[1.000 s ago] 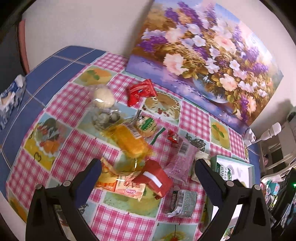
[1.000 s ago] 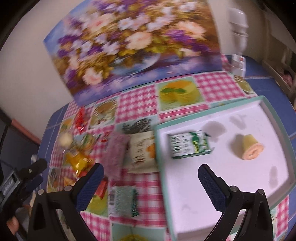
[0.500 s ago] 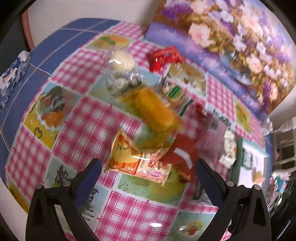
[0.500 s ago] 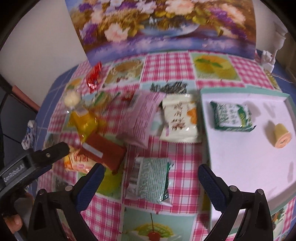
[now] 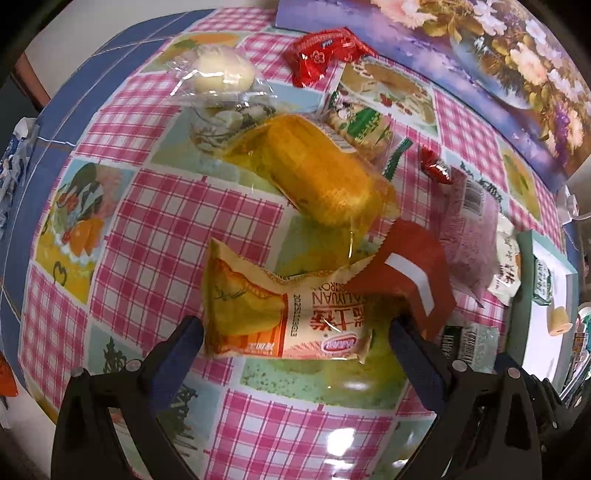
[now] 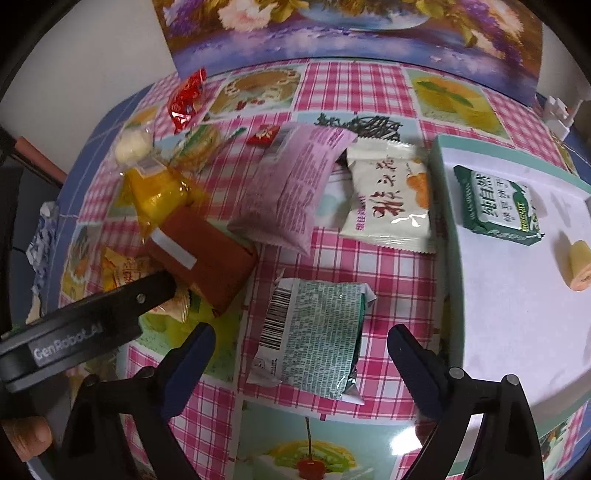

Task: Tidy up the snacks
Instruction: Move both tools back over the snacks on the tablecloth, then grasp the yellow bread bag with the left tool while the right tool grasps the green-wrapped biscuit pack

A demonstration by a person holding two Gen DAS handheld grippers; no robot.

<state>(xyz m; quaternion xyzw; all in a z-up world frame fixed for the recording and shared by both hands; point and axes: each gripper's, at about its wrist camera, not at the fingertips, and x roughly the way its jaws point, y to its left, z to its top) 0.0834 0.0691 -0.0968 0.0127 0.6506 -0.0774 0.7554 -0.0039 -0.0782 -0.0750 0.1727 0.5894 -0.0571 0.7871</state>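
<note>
Round table, checkered cloth (image 5: pixel 166 221); its near edge curves just under both grippers, blue tabletop bare at far left. Flower painting (image 6: pixel 351 33) closes off the back. White tray (image 6: pixel 517 295) with a teal rim fills the right side and holds a green biscuit pack (image 6: pixel 496 203) and a small roll cake (image 6: pixel 580 264), with much bare tray floor around them. Snacks are crowded mid-table; free cloth lies along the near edge and left of the pile. Left gripper (image 5: pixel 295 341) points down with jaws spread wide, not clamped; orange-and-white snack packet (image 5: pixel 273 314) lies between its fingers, left pad just beside the packet's edge, contact unclear. Brown box (image 5: pixel 410 273) overlaps the packet's right end, close to the right finger. Yellow cake in clear wrap (image 5: pixel 317 170) sits just beyond, red packet (image 5: pixel 325 51) near the painting. Right gripper (image 6: pixel 301 345) has jaws wide but just been closing in; green foil packet (image 6: pixel 317 336) lies barcode side up between the fingers, pads apart from it, nothing gripped. Pink packet (image 6: pixel 291 184) and white packet (image 6: pixel 388 195) lie beyond, the white one beside the tray rim.
</note>
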